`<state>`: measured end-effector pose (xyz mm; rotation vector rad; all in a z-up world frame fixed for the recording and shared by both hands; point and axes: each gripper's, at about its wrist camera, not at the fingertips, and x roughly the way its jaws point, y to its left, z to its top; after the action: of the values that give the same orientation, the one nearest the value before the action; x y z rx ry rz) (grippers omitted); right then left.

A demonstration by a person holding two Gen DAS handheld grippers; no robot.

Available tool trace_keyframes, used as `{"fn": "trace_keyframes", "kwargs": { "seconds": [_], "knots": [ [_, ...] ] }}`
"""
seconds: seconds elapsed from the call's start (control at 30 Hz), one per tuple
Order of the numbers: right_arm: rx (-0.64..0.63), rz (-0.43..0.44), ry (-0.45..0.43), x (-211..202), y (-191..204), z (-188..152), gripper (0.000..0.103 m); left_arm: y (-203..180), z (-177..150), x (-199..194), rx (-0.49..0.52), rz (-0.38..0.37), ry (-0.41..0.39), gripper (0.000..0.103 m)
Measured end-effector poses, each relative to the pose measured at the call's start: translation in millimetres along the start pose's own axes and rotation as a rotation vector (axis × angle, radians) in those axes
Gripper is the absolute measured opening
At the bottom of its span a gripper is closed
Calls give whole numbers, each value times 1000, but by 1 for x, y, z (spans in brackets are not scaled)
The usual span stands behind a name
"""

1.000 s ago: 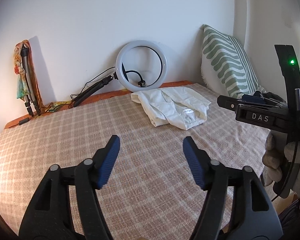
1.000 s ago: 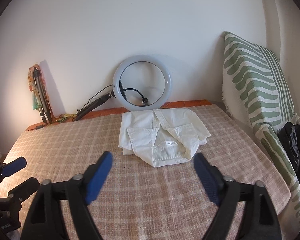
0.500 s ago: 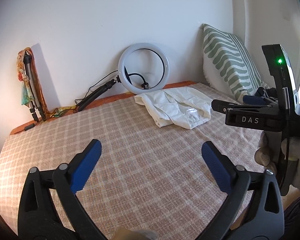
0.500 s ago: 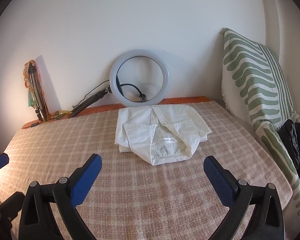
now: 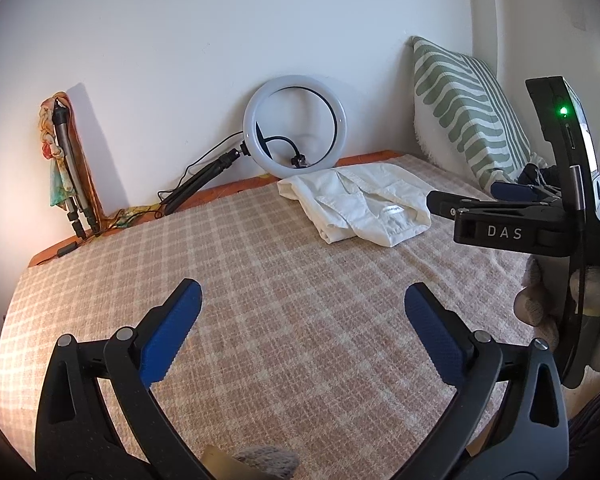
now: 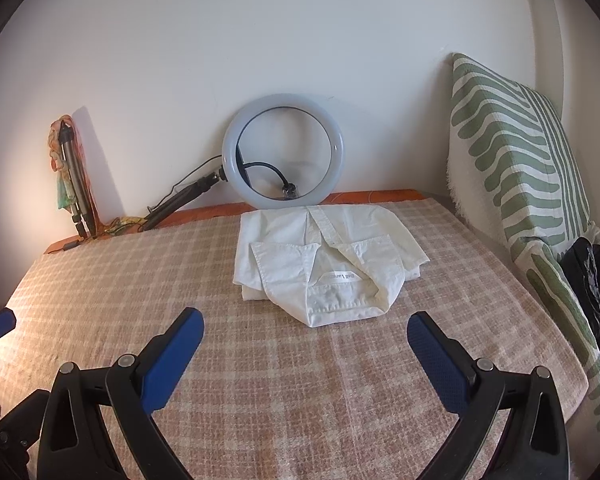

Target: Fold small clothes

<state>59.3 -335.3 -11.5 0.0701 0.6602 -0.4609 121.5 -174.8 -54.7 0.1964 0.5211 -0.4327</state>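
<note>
On the far half of the bed [image 6: 148, 292], close to the wall, lies the white shirt [image 6: 324, 264], already folded into a compact packet with its collar and label uppermost. The left tongs [image 5: 300, 324] stand fully spread over bare checked cover, nothing between the pads. The right tongs [image 6: 304, 344] are likewise wide apart and empty, aimed at the near edge of the shirt but well short of it.

Judgement on step: the fold on this garment looks complete, and both tools stand clear of it. The task is either between garments or near its end. No second garment awaiting folding is evident on the cover (the dark bundle [image 6: 592, 280] at the right edge may be clothing, but the view there is too cramped to tell).

The next move, if any, calls for either setting the folded packet aside by a low grip under its near edge, or fetching a fresh piece.

Surroundings: a ring light [image 6: 284, 152] leans on the wall directly behind the shirt, its stand and cable trailing left. A striped green pillow [image 6: 516, 152] stands upright at the right. A folded tripod with a coloured cloth [image 6: 70, 172] leans at far left. The ring light is the nearest obstruction should the packet be pushed back.
</note>
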Motion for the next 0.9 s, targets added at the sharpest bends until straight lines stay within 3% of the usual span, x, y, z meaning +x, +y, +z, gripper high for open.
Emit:
{"fn": "trace_keyframes", "kwargs": {
  "seconds": [0.9],
  "knots": [
    [16,14,13,3,-1,-1,103,-1,0,-1,-9,-2,4,103]
  ]
}}
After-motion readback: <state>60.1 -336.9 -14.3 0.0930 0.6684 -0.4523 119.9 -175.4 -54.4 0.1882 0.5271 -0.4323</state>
